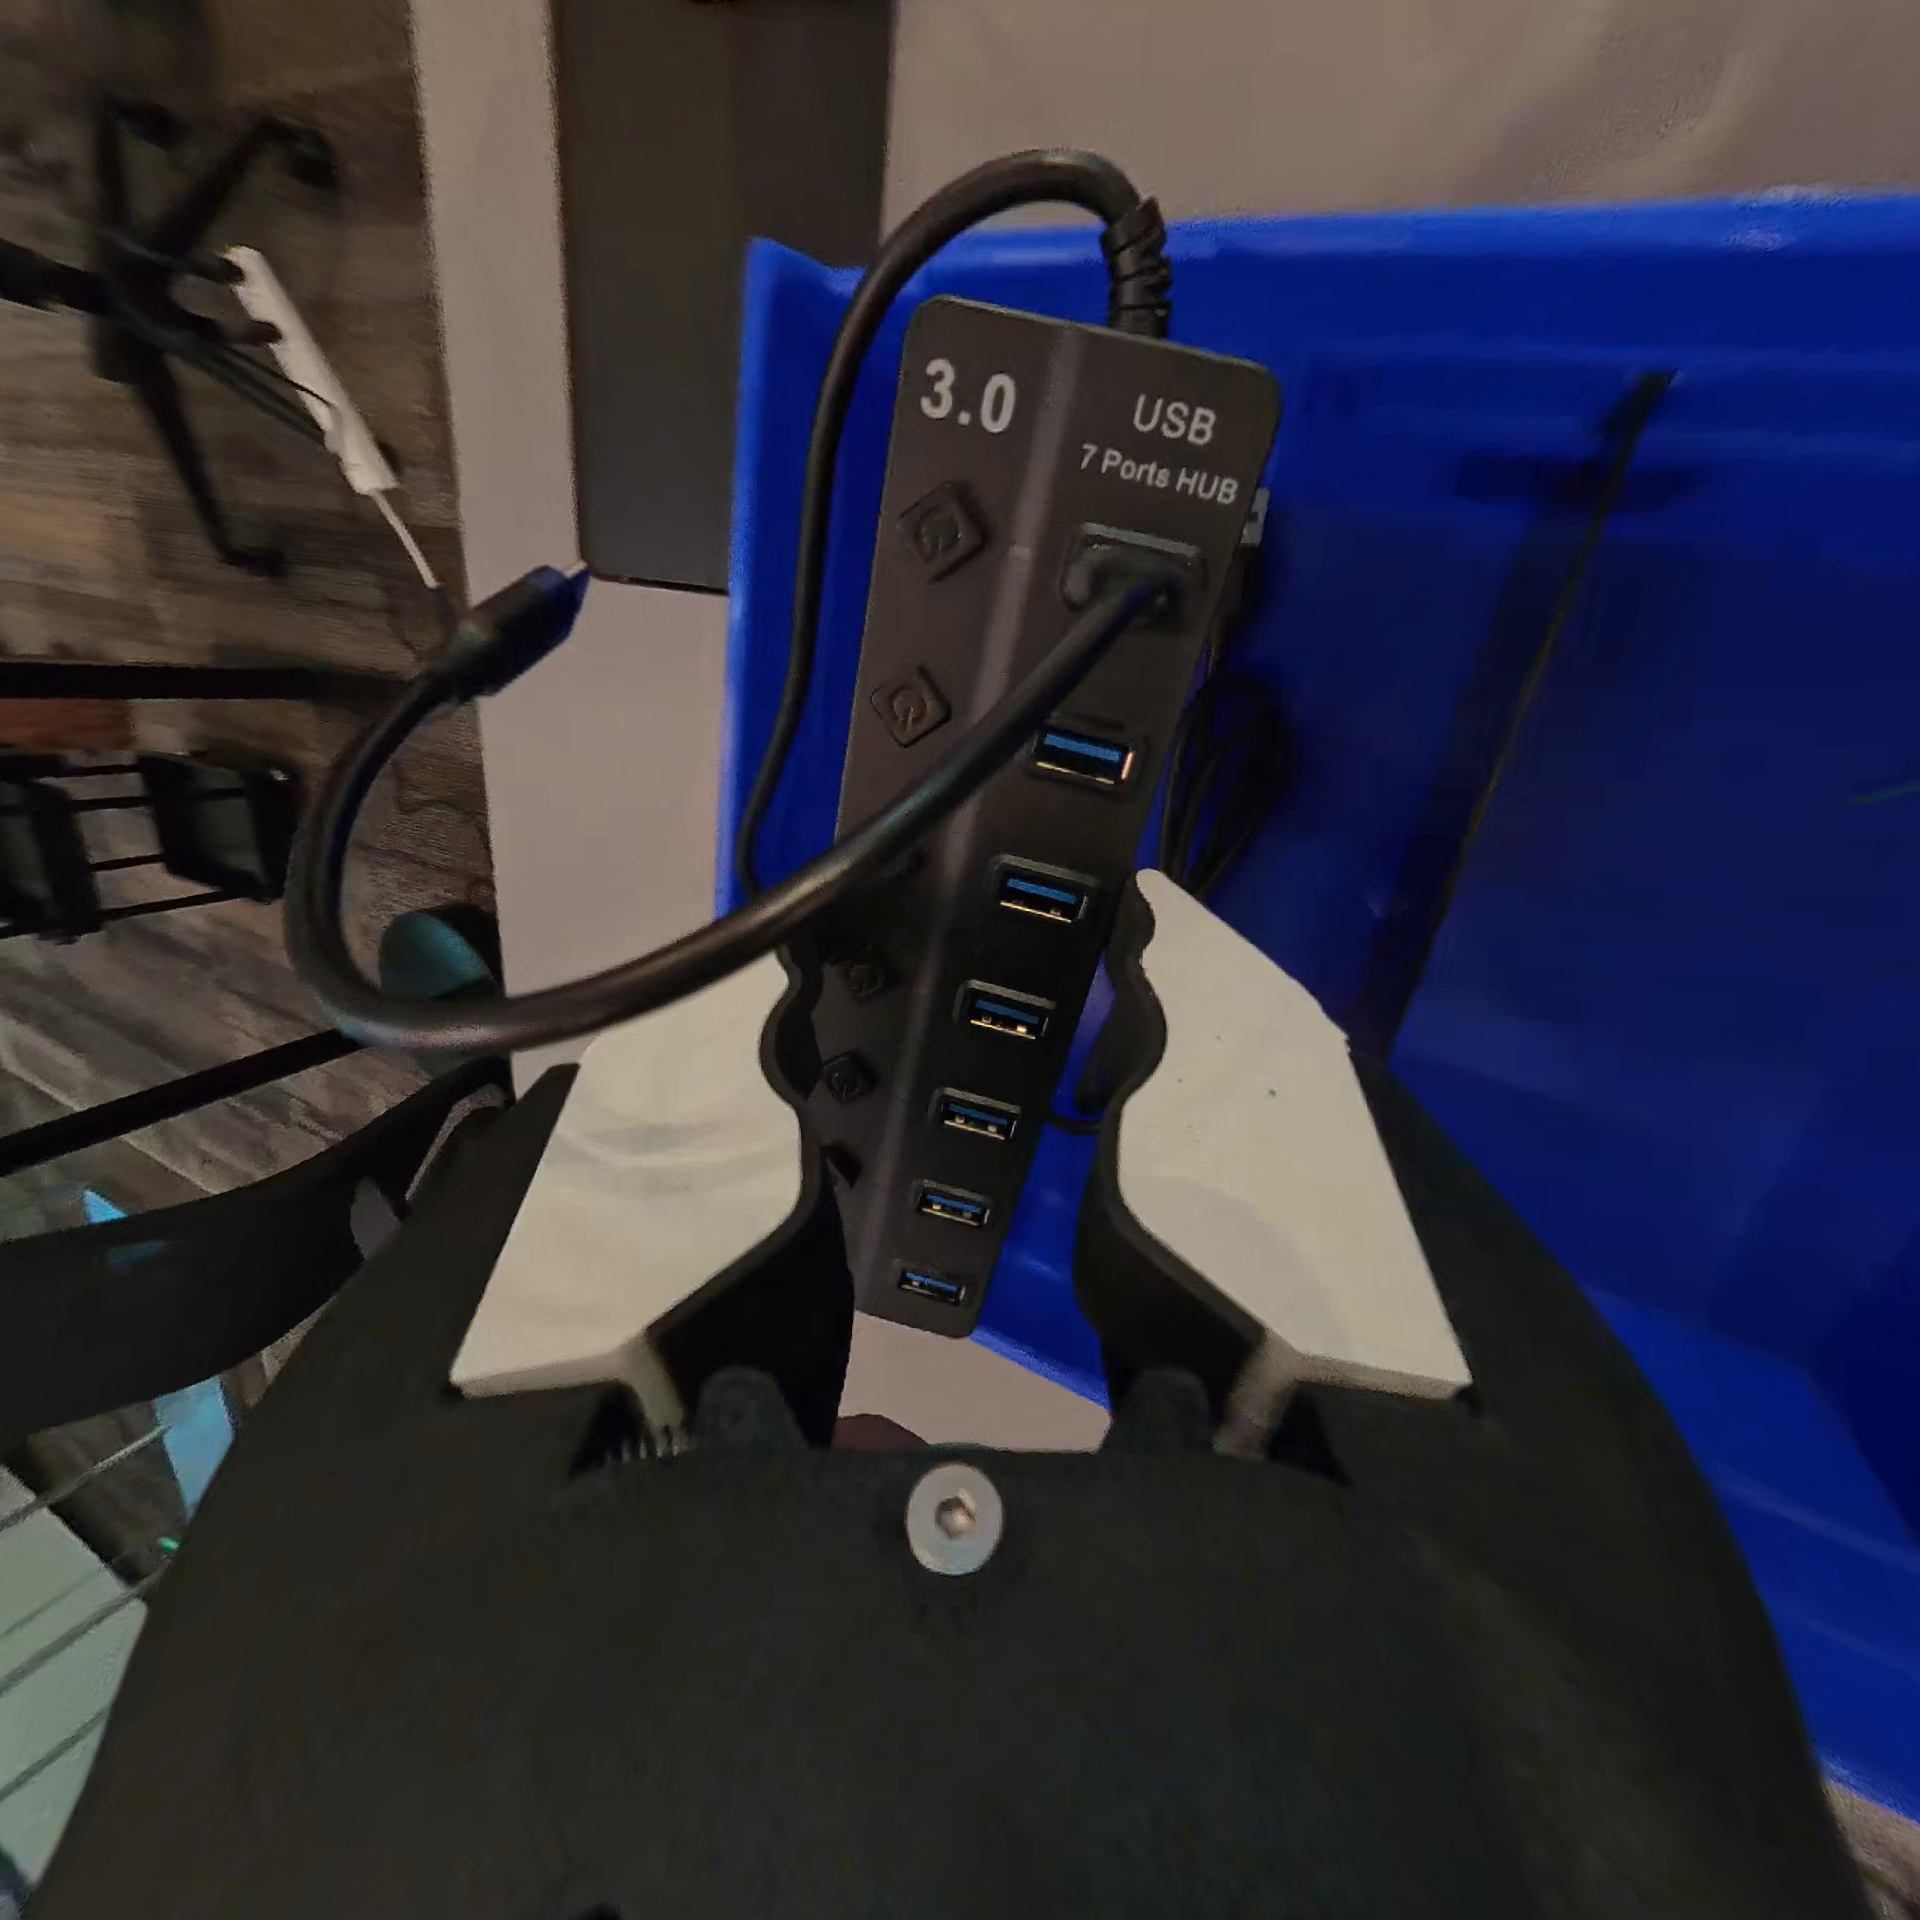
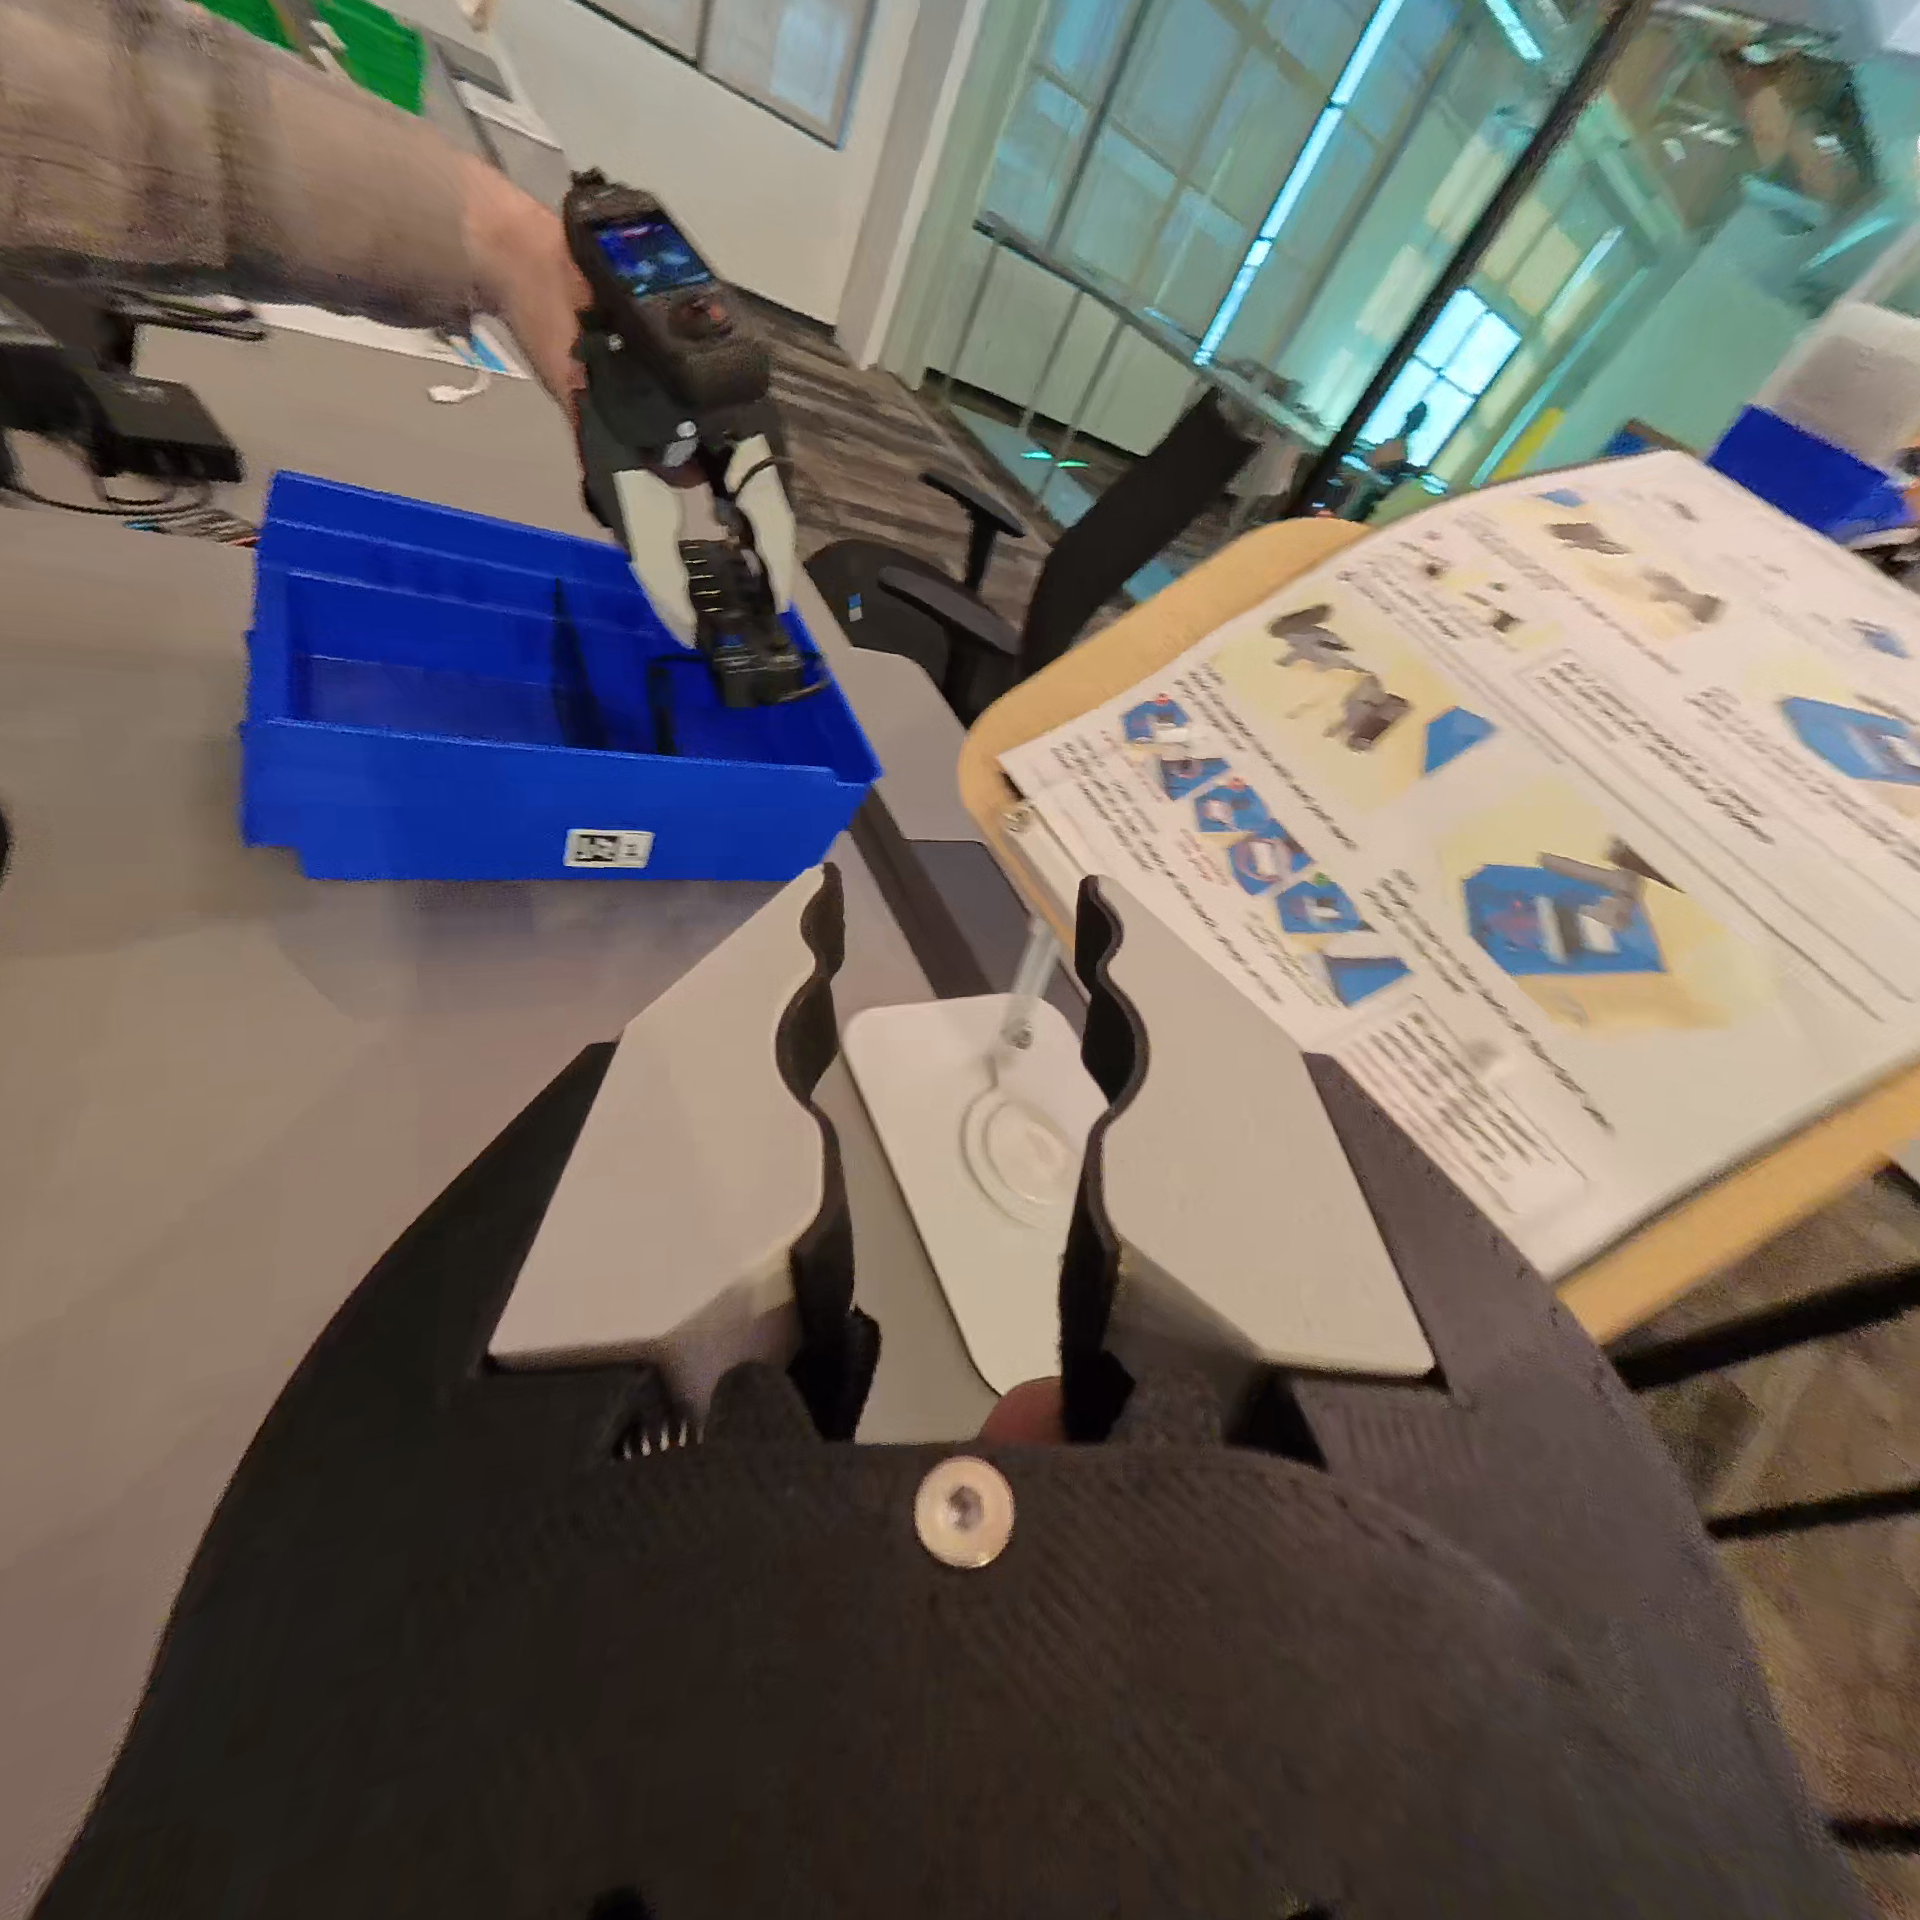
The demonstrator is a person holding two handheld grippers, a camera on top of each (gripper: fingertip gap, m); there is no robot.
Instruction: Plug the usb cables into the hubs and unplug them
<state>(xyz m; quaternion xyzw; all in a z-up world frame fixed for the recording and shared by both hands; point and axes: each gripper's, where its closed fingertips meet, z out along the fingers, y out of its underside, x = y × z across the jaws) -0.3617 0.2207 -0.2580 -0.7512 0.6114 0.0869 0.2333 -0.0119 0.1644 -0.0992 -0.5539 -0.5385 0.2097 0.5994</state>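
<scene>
Black plastic fills the left wrist view: the left gripper [image 1: 961,997] has its fingers clamped on the lower half of a black seven-port USB hub [image 1: 1039,831], held lengthwise between them above a blue bin [image 1: 1558,727]. One black USB cable [image 1: 582,966] is plugged into the hub's top port and loops out to the left, its free plug [image 1: 520,613] hanging in the air. Six blue ports below it are bare. The hub's own lead [image 1: 883,343] curls off its far end.

From the right wrist view, the right gripper [image 2: 951,935] hangs over the grey tabletop [image 2: 260,1091] near its right edge, fingers apart and gripping nothing, a white stand base [image 2: 966,1153] showing between them. A clipboard with printed sheets [image 2: 1455,831] sits to the right. Farther back, the left gripper [image 2: 727,613] holds the hub [image 2: 743,644] over the blue bin's [image 2: 540,810] right compartment.
</scene>
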